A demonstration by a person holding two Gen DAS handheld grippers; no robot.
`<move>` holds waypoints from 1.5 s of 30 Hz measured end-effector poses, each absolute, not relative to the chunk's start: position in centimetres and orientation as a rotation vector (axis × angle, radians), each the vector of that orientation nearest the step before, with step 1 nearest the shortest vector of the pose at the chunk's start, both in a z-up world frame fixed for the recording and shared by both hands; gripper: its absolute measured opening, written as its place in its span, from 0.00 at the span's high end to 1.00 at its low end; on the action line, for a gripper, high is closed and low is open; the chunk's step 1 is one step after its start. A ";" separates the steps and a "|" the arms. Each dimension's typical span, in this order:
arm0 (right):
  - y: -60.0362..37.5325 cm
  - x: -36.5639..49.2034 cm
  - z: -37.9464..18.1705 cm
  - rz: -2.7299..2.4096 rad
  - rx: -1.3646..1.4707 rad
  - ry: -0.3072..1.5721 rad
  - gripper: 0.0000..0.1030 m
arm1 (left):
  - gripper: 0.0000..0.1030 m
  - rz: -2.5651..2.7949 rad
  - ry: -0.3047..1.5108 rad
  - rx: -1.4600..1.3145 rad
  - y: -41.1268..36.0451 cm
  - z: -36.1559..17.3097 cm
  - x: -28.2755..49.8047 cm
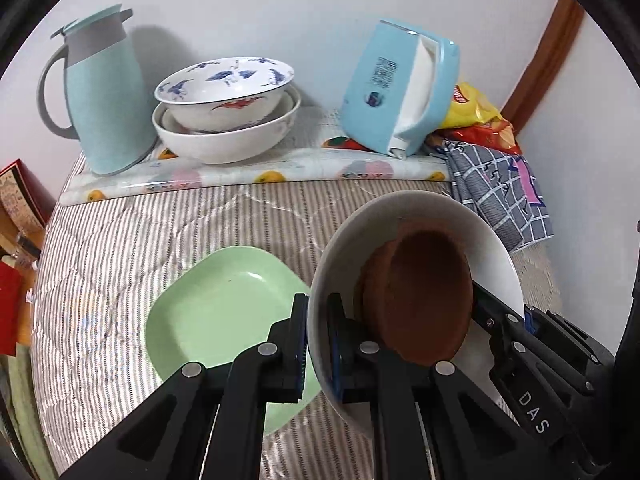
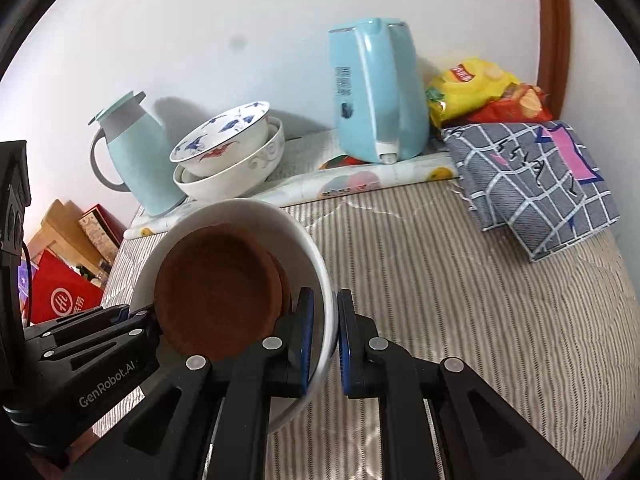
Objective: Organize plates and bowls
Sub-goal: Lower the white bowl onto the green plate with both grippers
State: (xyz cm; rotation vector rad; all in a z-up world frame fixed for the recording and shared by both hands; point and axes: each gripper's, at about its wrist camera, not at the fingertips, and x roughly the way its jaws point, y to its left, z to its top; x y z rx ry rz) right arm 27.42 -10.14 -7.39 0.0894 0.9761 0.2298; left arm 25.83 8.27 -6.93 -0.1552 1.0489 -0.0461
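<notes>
Left gripper [image 1: 318, 344]: my jaws clenched on near rim of round white ceramic bowl [image 1: 496, 248].
Right gripper [image 2: 322, 344]: clamped on opposite rim, same bowl.
Bowl: lifted, tilted between both my grippers, above striped quilted cloth [image 2: 460, 280].
Inside: brown round clay saucers [image 1: 424, 292], stacked.
Target guess: pale green square plate [image 1: 224, 312], left and below, nearer my left gripper.
Back: nested patterned porcelain bowls [image 1: 228, 100].

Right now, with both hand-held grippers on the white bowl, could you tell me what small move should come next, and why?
Probably carry the white bowl toward the stacked bowls at the back. The left hand-held gripper and the right hand-held gripper each clamp its rim, it is tilted with brown dishes inside, and the green plate lies under it.
</notes>
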 end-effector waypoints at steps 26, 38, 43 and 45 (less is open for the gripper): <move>-3.3 28.1 -9.7 0.301 0.026 1.013 0.89 | 0.91 0.022 1.072 -0.217 15.0 -8.9 25.6; -1.0 28.3 -11.9 0.330 0.015 1.052 0.89 | 0.91 0.054 1.103 -0.237 17.1 -10.8 25.3; -0.6 28.4 -13.1 0.336 0.007 1.073 0.89 | 0.91 0.061 1.123 -0.241 17.7 -12.0 25.3; -0.4 28.4 -13.7 0.340 0.004 1.081 0.89 | 0.91 0.066 1.129 -0.237 17.8 -12.4 25.3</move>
